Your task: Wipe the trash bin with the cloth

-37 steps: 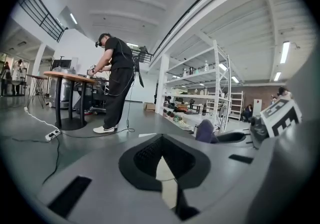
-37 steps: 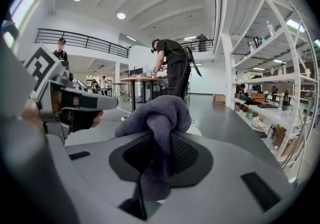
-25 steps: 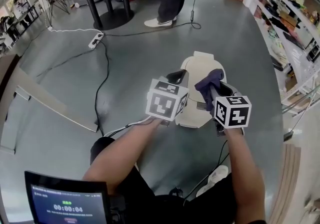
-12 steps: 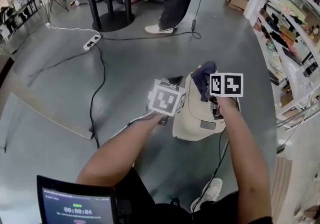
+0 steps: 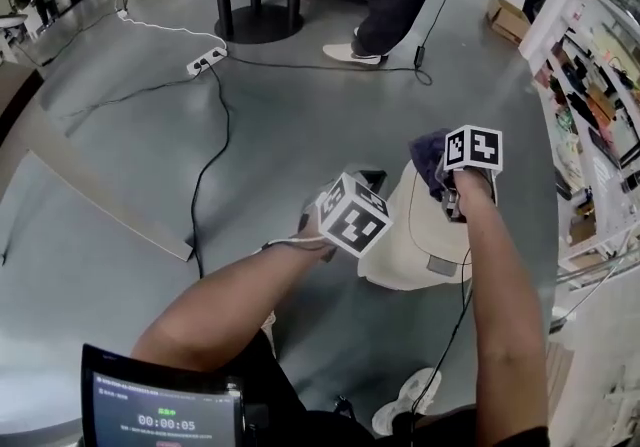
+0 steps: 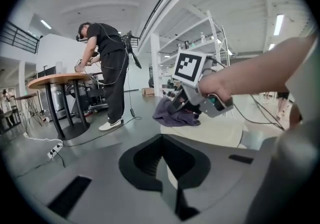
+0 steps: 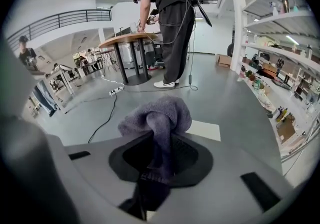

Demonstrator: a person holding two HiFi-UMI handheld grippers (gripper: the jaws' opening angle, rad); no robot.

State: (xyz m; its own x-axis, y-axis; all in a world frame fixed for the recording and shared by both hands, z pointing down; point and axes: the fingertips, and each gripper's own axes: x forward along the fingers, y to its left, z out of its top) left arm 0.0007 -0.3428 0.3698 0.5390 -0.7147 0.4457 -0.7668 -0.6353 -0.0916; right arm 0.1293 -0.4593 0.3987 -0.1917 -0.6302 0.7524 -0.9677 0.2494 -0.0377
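Grey workshop floor (image 5: 300, 115) with loose cables lies all around the cream trash bin (image 5: 415, 235), which stands just under our grippers. We judge two risks. The right gripper (image 7: 155, 168) is clenched on only a narrow fold of the purple cloth (image 7: 157, 115), so a hard rub could pull it out. Nothing steadies the bin, so it may slide or tip. The left gripper (image 6: 170, 185), jaws drawn together on nothing, hangs beside the bin's left edge. Both forearms reach forward and down, the right one over the lid.
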